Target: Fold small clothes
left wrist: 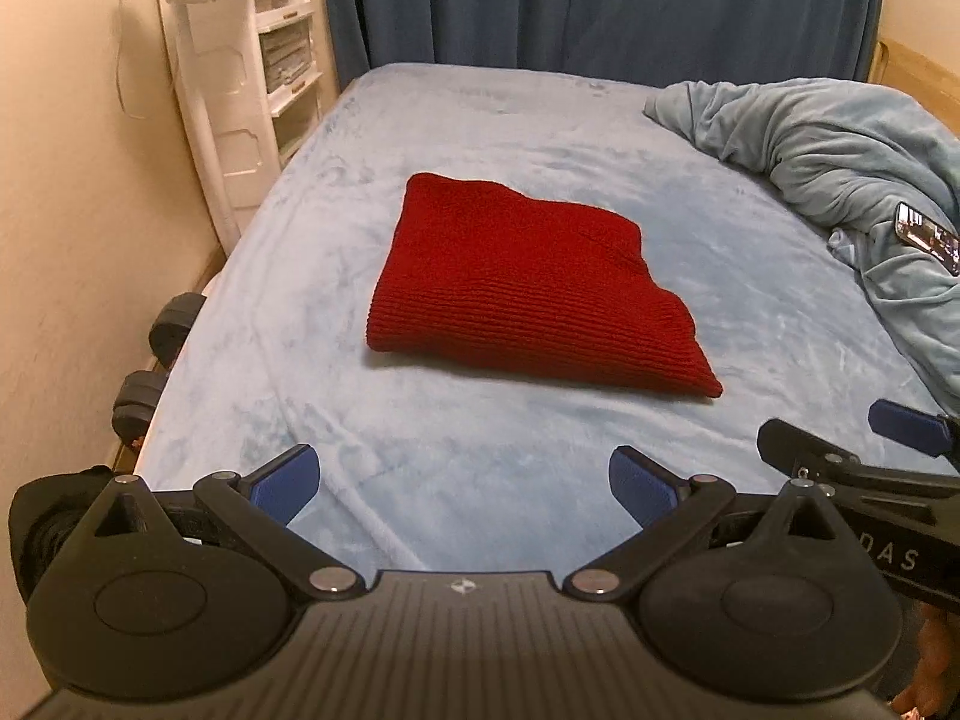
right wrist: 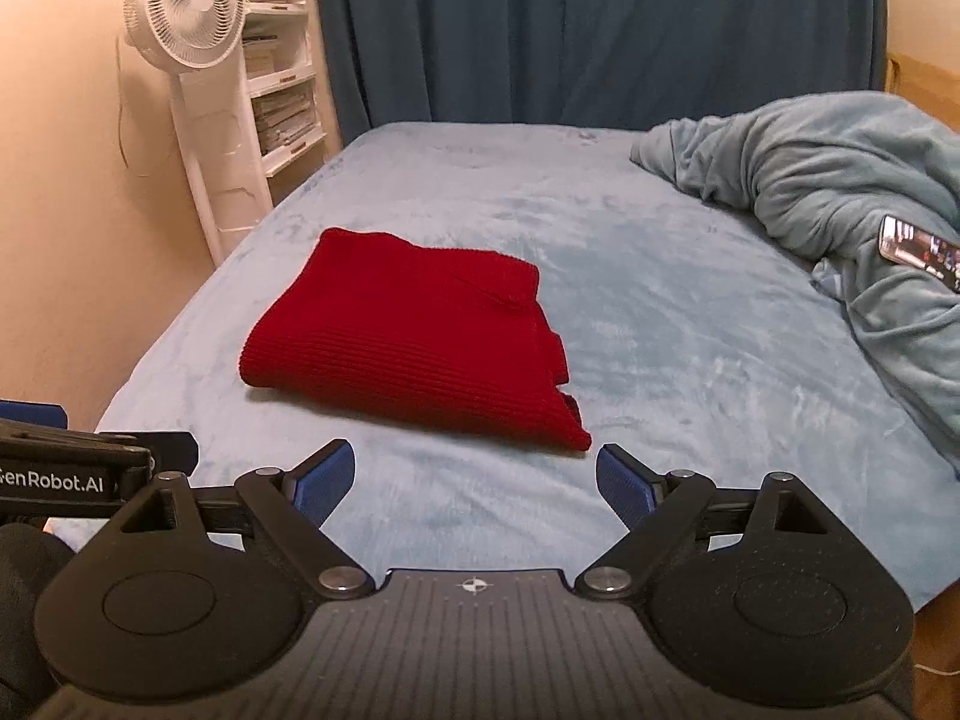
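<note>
Sweater: red sweater (left wrist: 528, 282), folded, lying flat mid-bed (left wrist: 456, 120).
Left gripper (left wrist: 465, 483): jaws wide, holding nothing, near the sweater.
Right gripper (right wrist: 474, 480): jaws wide, holding nothing.

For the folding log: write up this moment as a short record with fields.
garment: red ribbed knit garment, folded into a flat rectangle
surface: light blue fleece bed sheet; the garment lies on it, about mid-bed
left gripper: open, nothing between the blue pads, short of the garment
right gripper: open, nothing between the pads, short of the garment's near corner
beside: bunched grey-blue blanket at the right, a lit phone lying on it
background: white pedestal fan, dark blue curtain
</note>
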`<state>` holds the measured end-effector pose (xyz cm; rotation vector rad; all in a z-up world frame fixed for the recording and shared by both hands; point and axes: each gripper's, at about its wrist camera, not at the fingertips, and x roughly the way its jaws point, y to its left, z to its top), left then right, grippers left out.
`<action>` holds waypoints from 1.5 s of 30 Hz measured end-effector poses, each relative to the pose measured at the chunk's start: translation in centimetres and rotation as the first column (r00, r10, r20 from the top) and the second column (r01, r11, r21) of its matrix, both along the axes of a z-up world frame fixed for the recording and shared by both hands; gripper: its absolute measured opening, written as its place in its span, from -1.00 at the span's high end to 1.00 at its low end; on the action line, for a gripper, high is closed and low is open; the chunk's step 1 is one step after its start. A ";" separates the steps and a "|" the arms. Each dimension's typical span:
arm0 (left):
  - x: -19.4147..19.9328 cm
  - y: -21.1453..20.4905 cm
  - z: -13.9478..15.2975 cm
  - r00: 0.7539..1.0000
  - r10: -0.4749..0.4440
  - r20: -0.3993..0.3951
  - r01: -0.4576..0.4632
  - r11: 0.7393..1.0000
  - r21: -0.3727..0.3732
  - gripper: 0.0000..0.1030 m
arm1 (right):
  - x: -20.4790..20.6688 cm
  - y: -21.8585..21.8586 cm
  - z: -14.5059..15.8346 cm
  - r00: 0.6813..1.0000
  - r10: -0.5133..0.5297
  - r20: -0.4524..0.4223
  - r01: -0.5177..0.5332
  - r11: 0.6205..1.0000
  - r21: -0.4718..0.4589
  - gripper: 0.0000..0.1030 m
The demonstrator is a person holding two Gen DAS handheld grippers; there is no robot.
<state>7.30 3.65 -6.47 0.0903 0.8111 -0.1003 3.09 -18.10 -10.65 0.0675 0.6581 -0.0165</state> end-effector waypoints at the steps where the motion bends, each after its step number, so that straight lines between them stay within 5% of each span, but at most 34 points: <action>1: -0.4 0.0 0.1 1.000 0.003 0.004 -0.003 1.000 0.003 -0.99 | -0.2 0.1 0.1 1.000 0.002 0.006 -0.002 1.000 -0.002 -0.72; 45: -1.4 0.9 0.4 0.996 0.078 0.034 -0.079 0.996 0.044 -0.99 | -1.4 1.0 -0.2 0.999 0.033 -0.014 -0.033 0.999 -0.005 -0.79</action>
